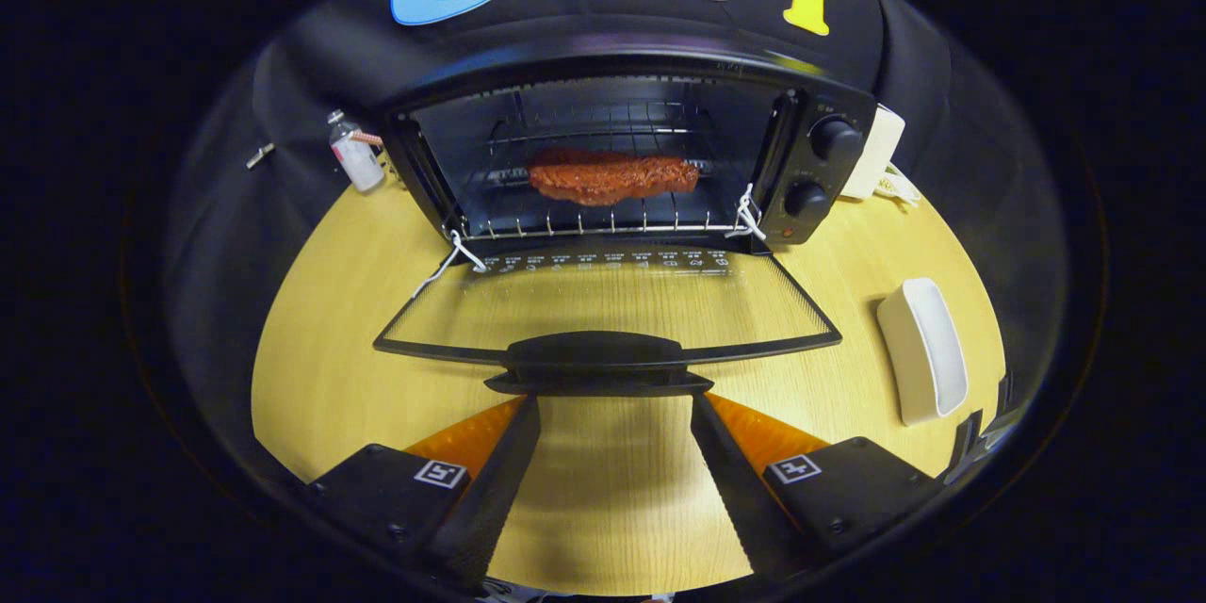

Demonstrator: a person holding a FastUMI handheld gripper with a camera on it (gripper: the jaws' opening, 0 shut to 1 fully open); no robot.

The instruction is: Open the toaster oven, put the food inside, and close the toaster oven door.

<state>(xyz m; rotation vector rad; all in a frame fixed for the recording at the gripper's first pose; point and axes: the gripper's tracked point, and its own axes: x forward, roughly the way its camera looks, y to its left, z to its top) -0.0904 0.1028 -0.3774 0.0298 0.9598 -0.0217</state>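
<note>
A black toaster oven [829, 179] stands at the back of the wooden table, its glass door [603, 301] folded down flat toward me. A reddish-brown slab of food [612, 177] lies on the wire rack [603, 224] inside the oven cavity. The door's black handle [598, 360] sits just ahead of my fingertips. My gripper [614, 400] is open, its two fingers spread wide with only bare table between them, the tips close under the handle.
A white rectangular dish [923, 349] lies to the right of the door. A small white bottle [356, 154] stands left of the oven, and a white block with a cord [878, 155] sits at its right side. Two knobs [820, 170] face me on the oven's control panel.
</note>
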